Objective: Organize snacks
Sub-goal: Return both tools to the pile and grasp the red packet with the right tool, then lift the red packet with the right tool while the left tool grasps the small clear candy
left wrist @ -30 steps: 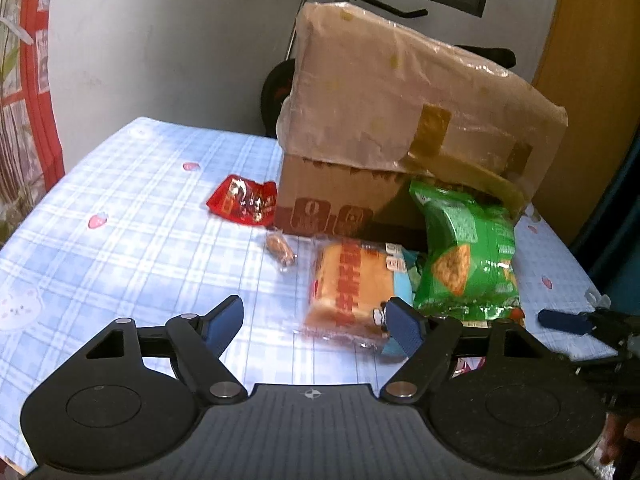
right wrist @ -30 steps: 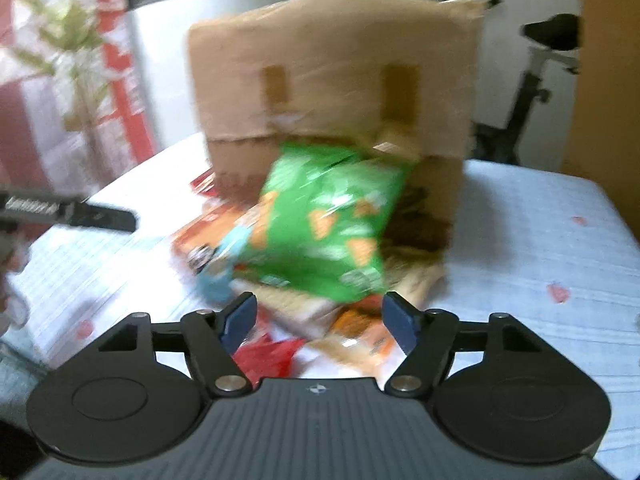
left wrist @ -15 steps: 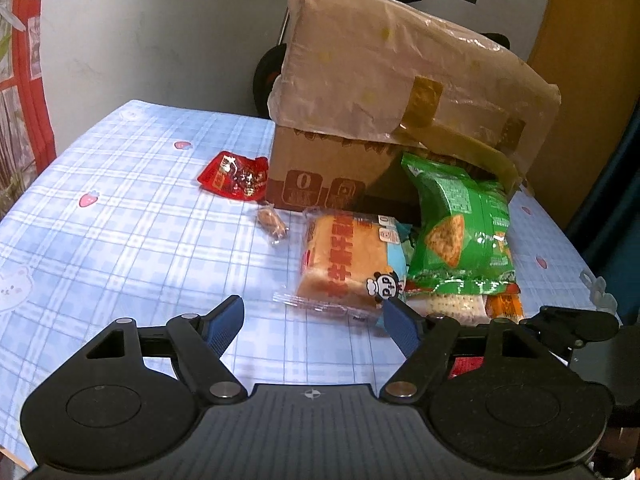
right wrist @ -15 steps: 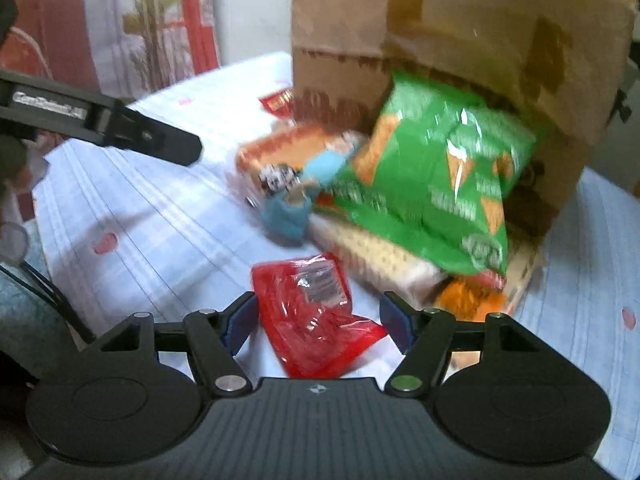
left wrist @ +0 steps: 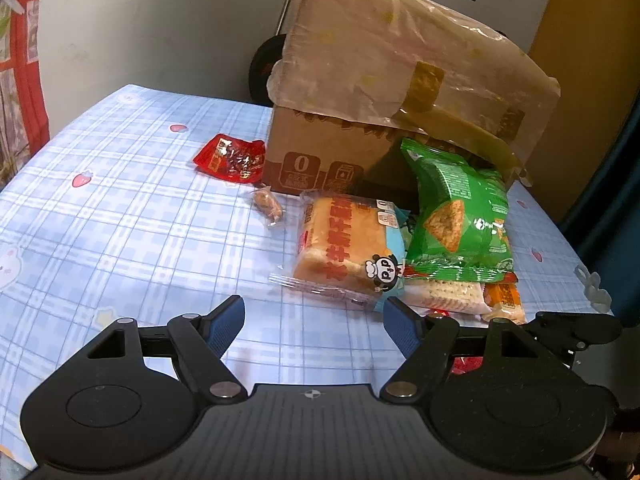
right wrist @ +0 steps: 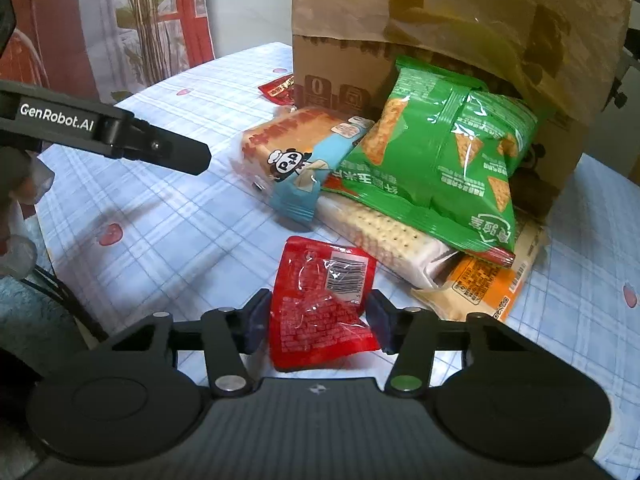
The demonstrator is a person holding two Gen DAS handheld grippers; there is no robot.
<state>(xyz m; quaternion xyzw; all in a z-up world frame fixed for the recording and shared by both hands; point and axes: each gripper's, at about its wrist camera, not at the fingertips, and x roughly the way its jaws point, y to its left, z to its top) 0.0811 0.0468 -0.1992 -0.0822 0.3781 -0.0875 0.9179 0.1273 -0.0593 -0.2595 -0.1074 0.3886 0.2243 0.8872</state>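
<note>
Closing on a red snack packet point(right wrist: 320, 304) near the table's point(right wrist: 192, 240) front edge, the right gripper point(right wrist: 318, 320) is pinching it. The left gripper point(left wrist: 316, 322) is hovering, jaws apart, before the bread pack point(left wrist: 344, 244)

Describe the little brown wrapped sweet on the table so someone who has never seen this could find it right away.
Start at the big cardboard box standing on the blue checked tablecloth. Just in front of its left corner, between the red packet and the wrapped bread, lies the small brown sweet. It lies alone in clear wrap and is far the smallest item.
</note>
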